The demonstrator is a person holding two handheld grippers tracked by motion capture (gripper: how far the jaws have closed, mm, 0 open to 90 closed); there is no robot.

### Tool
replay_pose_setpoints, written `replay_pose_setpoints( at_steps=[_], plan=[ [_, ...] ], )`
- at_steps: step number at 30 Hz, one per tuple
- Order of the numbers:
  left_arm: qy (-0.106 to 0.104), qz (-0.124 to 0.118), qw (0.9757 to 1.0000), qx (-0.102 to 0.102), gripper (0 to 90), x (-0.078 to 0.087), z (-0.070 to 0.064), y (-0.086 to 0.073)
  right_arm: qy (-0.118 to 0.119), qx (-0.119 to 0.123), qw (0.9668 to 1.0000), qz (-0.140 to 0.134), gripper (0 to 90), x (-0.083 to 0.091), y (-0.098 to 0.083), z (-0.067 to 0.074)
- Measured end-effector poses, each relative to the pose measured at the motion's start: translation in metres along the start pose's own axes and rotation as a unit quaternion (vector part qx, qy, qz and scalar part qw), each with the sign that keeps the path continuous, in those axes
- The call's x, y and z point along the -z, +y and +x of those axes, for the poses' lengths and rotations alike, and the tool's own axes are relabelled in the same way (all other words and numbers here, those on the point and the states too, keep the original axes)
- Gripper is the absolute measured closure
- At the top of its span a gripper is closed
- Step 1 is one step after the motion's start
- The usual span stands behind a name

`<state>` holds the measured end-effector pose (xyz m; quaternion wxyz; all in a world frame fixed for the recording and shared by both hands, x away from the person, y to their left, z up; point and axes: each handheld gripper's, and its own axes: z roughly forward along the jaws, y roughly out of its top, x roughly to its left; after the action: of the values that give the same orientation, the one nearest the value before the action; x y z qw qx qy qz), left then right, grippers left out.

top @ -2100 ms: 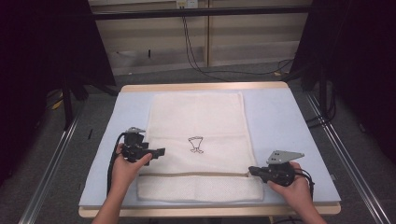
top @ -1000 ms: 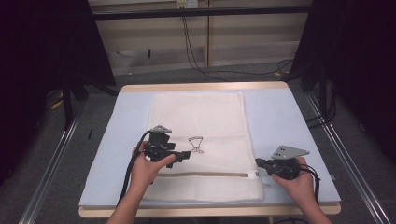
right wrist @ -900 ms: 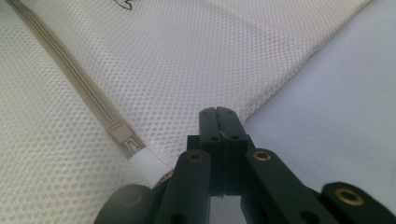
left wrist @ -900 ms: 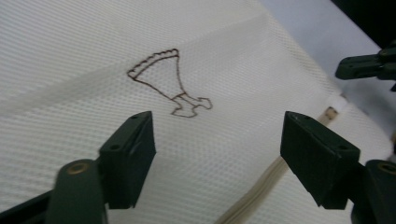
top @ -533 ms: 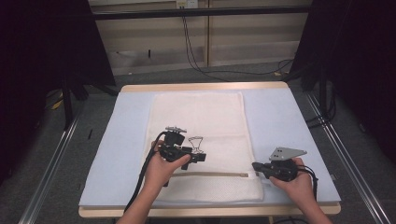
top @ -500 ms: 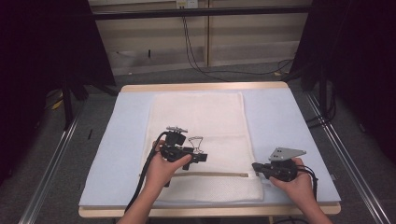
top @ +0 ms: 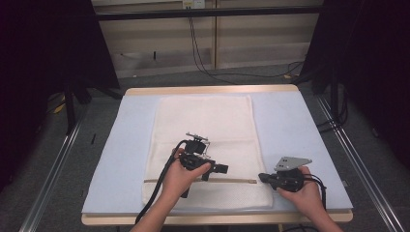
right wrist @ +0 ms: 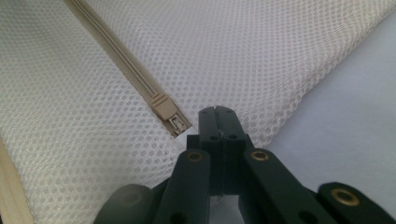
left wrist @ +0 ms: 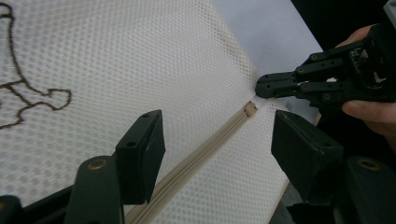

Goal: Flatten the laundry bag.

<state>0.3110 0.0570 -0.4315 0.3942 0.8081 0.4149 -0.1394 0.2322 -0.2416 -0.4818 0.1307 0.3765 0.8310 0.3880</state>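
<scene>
Mesh bag: we see a white mesh laundry bag (top: pixel 203 145) lying flat on the pale blue table cover (top: pixel 300 140), near the person's edge of it.
Zipper: a beige zipper (left wrist: pixel 205 144) runs across the bag's near part; its end stop (right wrist: pixel 169 115) sits close to the bag's right edge.
Handling: we judge the bag light, limp and easy to bunch, so it needs pinning at one end while the zipper is worked.
Where to hold: we would take the small hard slider or the tape, not the loose mesh; we cannot spot the slider here.
Right gripper (top: pixel 265 178): closed tight on the mesh edge just beside the zipper's end.
Left gripper (top: pixel 220 169): jaws apart over the zipper line, just been narrowing, nothing pinched between them.
Texture: open honeycomb weave, with a brown outline print (left wrist: pixel 28 88).
</scene>
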Motion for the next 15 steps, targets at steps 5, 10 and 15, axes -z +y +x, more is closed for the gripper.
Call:
replay_pose_setpoints(
  at_steps=[5,10,15],
  plan=[
    [-0.013,0.003,0.9999,0.007,36.0,-0.008,-0.005,0.0,0.0,-0.006,0.9999,-0.009,90.0,0.0,-0.003,0.0],
    [-0.024,-0.002,0.9994,0.022,37.7,-0.015,-0.01,0.0,0.0,-0.005,0.9999,-0.01,90.0,0.001,-0.004,0.001],
    [-0.016,0.013,0.9996,0.019,38.7,-0.019,-0.013,-0.001,0.001,-0.006,0.9999,-0.009,90.0,0.001,-0.003,0.001]
  ],
)
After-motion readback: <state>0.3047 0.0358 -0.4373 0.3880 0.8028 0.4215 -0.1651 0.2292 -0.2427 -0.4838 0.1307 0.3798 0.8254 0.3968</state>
